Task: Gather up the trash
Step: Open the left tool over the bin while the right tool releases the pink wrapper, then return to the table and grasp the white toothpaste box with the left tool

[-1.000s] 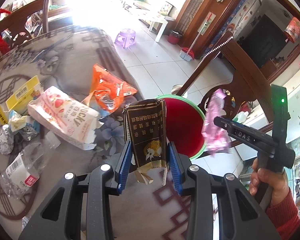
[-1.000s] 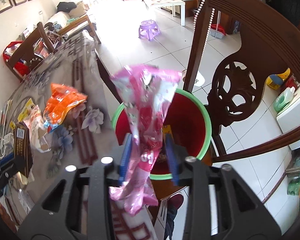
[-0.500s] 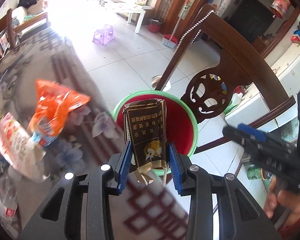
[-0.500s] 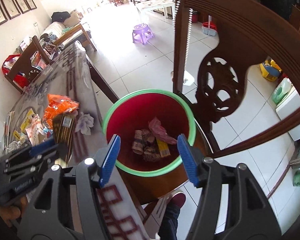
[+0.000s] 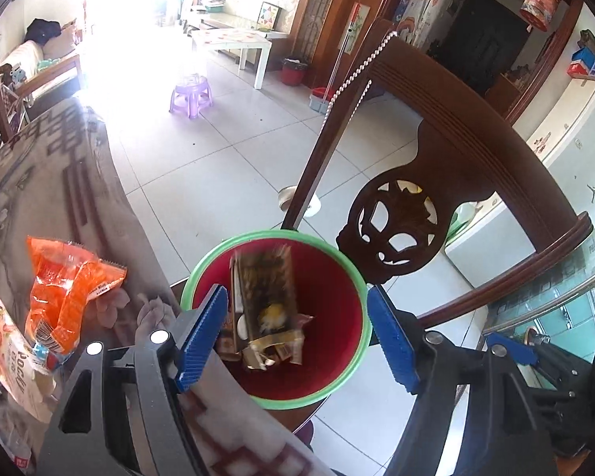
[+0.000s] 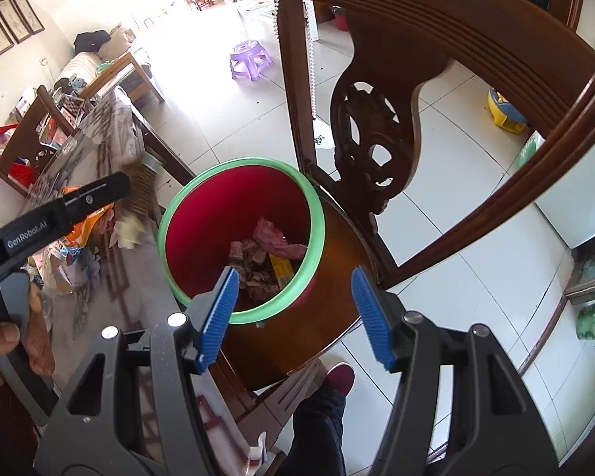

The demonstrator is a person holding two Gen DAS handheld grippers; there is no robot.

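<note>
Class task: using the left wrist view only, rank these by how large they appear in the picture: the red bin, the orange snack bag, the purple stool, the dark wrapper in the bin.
1. red bin
2. orange snack bag
3. dark wrapper, blurred; close to the bag, so this order is unsure
4. purple stool, smallest, though it stands far off

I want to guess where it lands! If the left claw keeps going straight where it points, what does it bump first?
Probably the trash inside the red bin. The left claw is open and points into the bin's mouth, where the brown packet is blurred, apparently dropping. Depth is hard to judge.
</note>
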